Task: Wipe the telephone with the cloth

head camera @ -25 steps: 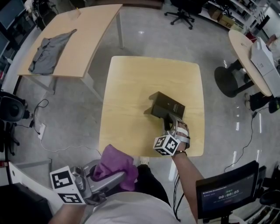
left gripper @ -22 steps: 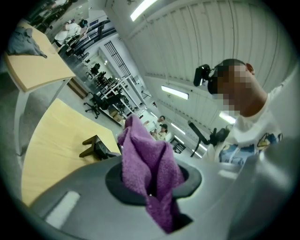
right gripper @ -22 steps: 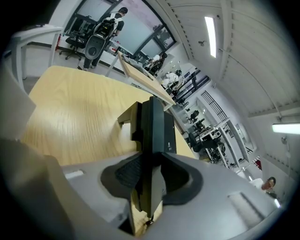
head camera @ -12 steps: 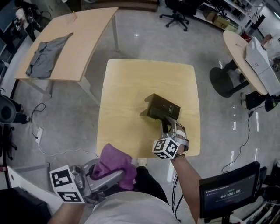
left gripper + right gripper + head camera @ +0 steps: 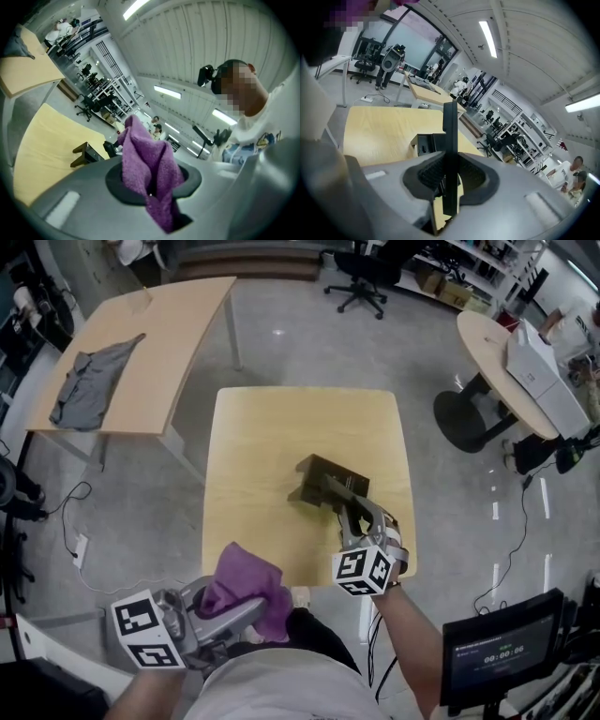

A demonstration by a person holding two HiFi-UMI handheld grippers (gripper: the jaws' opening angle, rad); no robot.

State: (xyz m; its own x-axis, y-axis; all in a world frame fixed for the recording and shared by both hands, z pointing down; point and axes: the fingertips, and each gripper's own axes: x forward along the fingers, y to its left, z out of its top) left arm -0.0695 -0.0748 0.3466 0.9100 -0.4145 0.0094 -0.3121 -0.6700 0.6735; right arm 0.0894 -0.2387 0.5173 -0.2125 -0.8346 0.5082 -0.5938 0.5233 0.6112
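Observation:
The black telephone (image 5: 323, 481) is over the middle of the square wooden table (image 5: 281, 427). My right gripper (image 5: 341, 496) holds it from the near side. Its jaws have just been closing, and they are now shut on a thin black slab of the telephone (image 5: 450, 131), which stands edge-on between the pads in the right gripper view (image 5: 451, 176). A blocky black part (image 5: 425, 143) shows behind the slab, low over the tabletop. My left gripper (image 5: 258, 607) hangs off the table's near edge, shut on a crumpled purple cloth (image 5: 246, 589). The cloth (image 5: 147, 159) bulges up out of the jaws (image 5: 150, 185).
A second wooden table with a grey garment (image 5: 94, 381) stands at the far left. An office chair (image 5: 361, 282) is at the back, and a round table (image 5: 502, 343) with a white box is at the right. A monitor (image 5: 497, 648) sits at the lower right.
My right gripper has risen with the telephone's near end in it, and the telephone now sits tilted. The left gripper and its cloth have hardly moved.

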